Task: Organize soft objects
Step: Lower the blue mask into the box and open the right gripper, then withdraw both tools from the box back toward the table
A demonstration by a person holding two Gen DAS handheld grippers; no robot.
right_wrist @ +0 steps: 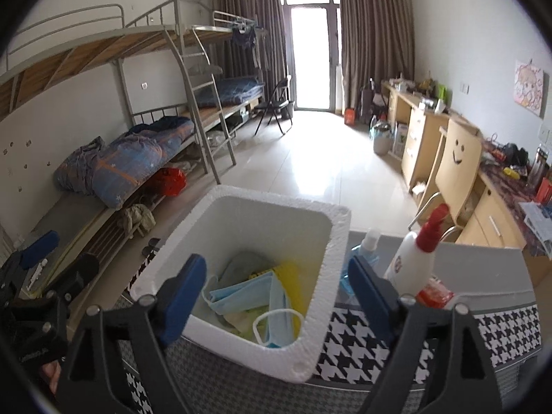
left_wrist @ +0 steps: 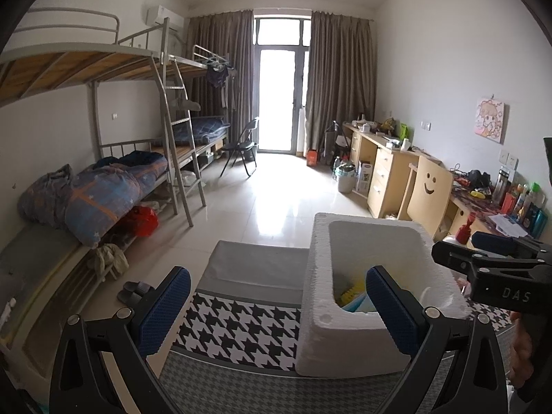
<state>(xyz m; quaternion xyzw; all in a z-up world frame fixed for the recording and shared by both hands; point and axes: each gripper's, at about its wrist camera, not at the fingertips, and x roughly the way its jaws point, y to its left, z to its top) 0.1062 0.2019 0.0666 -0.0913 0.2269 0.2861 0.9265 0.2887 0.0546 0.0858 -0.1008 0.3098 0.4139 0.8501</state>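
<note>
Up front, left wrist view: left gripper [left_wrist: 277, 310] spread wide, nothing held, w/ white foam box [left_wrist: 348, 341] just ahead on houndstooth cloth [left_wrist: 241, 324].

Right wrist view: right gripper [right_wrist: 276, 289] apart over box, face masks [right_wrist: 248, 296] and yellow item inside. Risk: knocking spray bottle [right_wrist: 414, 258] beside box.

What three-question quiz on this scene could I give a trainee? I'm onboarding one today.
1. True or false: the right gripper is open with nothing between its fingers.
2. What lies on top inside the white foam box?
A. blue face masks
B. socks
C. a towel
3. What colour is the cap of the spray bottle beside the box?

Key: 1 true; 2 A, the face masks; 3 red.
</note>
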